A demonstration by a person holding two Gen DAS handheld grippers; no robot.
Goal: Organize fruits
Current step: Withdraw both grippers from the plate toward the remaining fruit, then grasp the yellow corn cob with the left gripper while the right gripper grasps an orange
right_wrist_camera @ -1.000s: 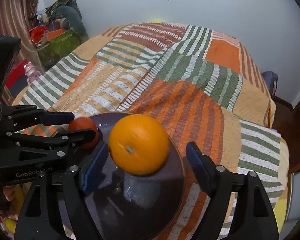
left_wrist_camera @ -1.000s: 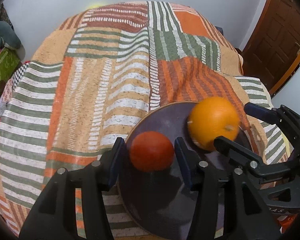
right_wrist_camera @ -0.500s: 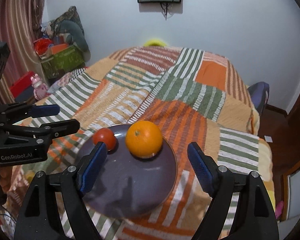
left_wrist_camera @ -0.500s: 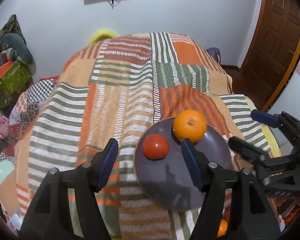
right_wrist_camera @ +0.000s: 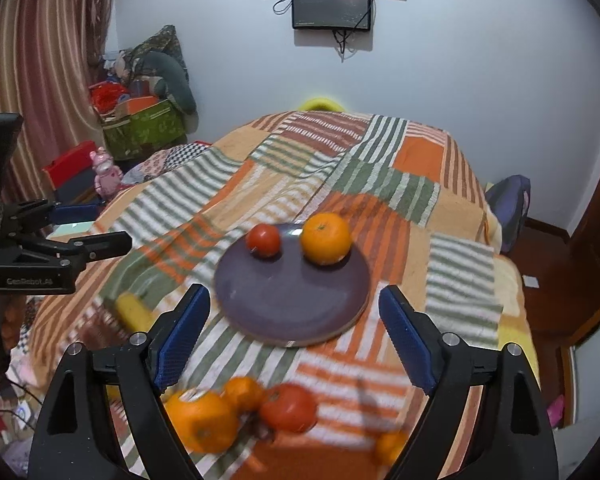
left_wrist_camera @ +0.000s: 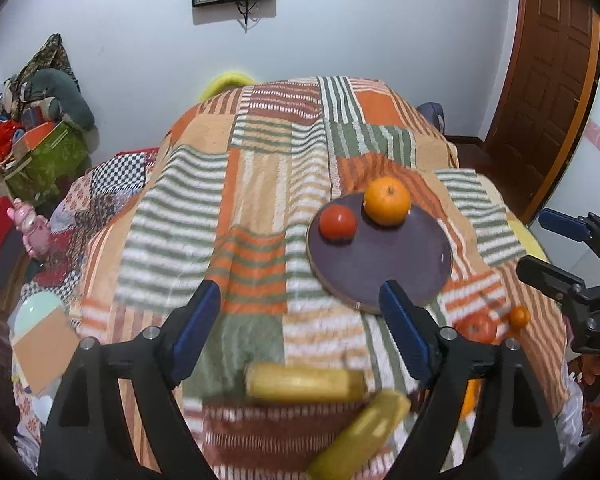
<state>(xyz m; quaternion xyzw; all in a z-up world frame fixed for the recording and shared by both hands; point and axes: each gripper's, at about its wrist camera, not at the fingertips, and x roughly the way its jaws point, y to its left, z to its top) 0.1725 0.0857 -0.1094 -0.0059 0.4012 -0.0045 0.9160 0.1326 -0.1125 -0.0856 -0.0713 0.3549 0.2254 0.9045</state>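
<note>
Plate (right_wrist_camera: pixel 260 312) on bed: tomato (right_wrist_camera: pixel 263 240), orange (right_wrist_camera: pixel 326 237). Loose fruit nr us: bananas (left_wrist_camera: pixel 304 382), 2nd tomato (right_wrist_camera: pixel 289 408). L tool (left_wrist_camera: pixel 300 334), R tool (right_wrist_camera: pixel 294 330) both released, empty. We straddle one piece, clench gently, fill the plate's bare part.

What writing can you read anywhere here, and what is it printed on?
"GenRobot.AI": on the left hand-held gripper, seen from the right wrist view; slightly blurred.
"DAS": partial letters on the right hand-held gripper, seen from the left wrist view; the rest is cut off.
Wall screen: nothing legible.
</note>
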